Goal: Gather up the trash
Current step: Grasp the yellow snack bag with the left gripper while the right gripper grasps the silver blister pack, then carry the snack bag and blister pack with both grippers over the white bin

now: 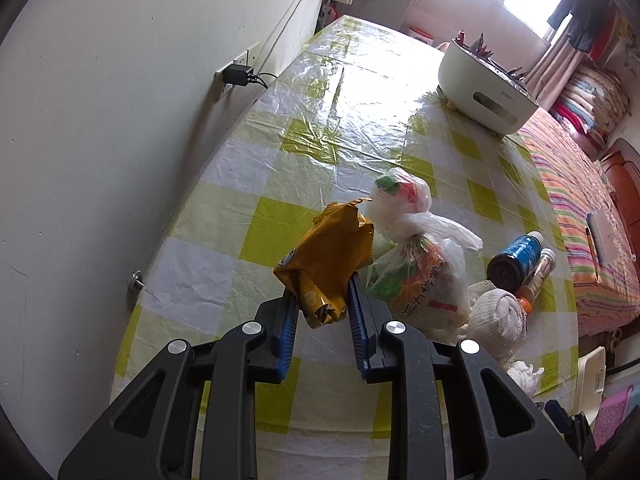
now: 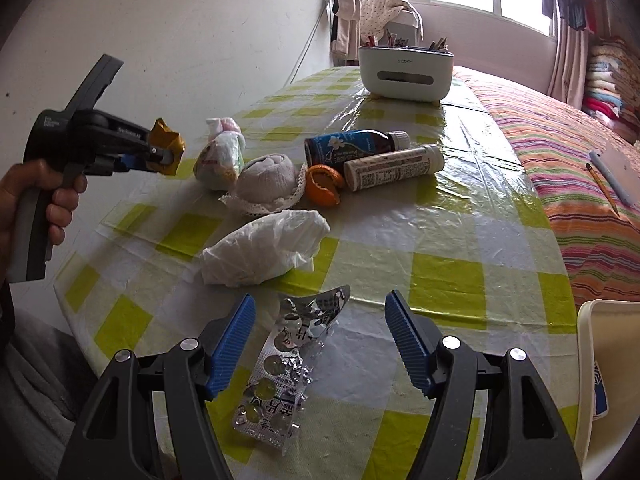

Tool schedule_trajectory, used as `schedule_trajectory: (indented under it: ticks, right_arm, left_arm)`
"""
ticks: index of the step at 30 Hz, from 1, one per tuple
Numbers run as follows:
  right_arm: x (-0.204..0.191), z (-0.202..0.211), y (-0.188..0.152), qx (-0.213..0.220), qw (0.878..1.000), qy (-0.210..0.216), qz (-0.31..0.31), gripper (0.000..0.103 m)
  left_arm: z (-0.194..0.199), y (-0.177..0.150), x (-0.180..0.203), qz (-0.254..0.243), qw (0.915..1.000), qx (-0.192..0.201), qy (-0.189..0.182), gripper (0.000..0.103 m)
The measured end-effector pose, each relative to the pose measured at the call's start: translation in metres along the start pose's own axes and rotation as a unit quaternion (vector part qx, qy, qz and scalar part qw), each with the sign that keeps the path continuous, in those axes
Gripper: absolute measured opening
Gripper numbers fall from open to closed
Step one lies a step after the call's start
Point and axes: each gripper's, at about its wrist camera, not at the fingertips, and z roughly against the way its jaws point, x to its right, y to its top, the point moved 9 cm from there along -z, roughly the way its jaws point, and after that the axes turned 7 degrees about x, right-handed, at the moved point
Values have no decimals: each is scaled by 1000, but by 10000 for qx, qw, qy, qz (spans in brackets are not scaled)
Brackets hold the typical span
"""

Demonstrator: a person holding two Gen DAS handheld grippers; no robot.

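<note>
My left gripper [image 1: 322, 288] is shut on a crumpled yellow-orange snack wrapper [image 1: 328, 256], held a little above the green checked table [image 1: 248, 184]. The right wrist view shows that gripper [image 2: 162, 156] at the far left in a person's hand, with the wrapper [image 2: 168, 146] sticking out of its tip. My right gripper [image 2: 320, 300] stands open over a silver blister pack [image 2: 280, 368] that lies flat between its blue pads [image 2: 236, 340], which do not touch it. A crumpled white plastic bag [image 2: 264, 248] lies just beyond.
Mid-table lie a tied printed bag [image 2: 220, 160], a rolled white cloth [image 2: 268, 184], orange peel [image 2: 322, 186], a dark blue-labelled bottle [image 2: 352, 146] and a white tube [image 2: 392, 170]. A white organiser box [image 2: 406, 74] stands at the back. Striped bedding [image 2: 560, 152] borders the right, a wall the left.
</note>
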Motion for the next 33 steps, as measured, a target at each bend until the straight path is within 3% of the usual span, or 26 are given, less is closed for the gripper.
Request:
schedule_trajectory:
  ticks: [11,13,15,20,33]
  right_arm:
    - [-9,-10,-19,-283,9989,-76,360,65]
    - [-11,-7,-20,-278,9988,-46,400,59]
    - [-13,-6,-19,-261,9986,7,461,42]
    - [-13,-4,-18,-196,9983,12,544,33]
    - [19,10,1,185,9998,-59,-48,33]
  left_arm:
    - [28,8,20,-29,9991,302,-298,23]
    - [30,8,29,-98,9988,338,-345,23]
    - [33,8,38,-177,9984,383,-385,23]
    - [39,6,63,-404,9968,448,-522,23]
    - [53,1,127,-836,9906,631,-876,23]
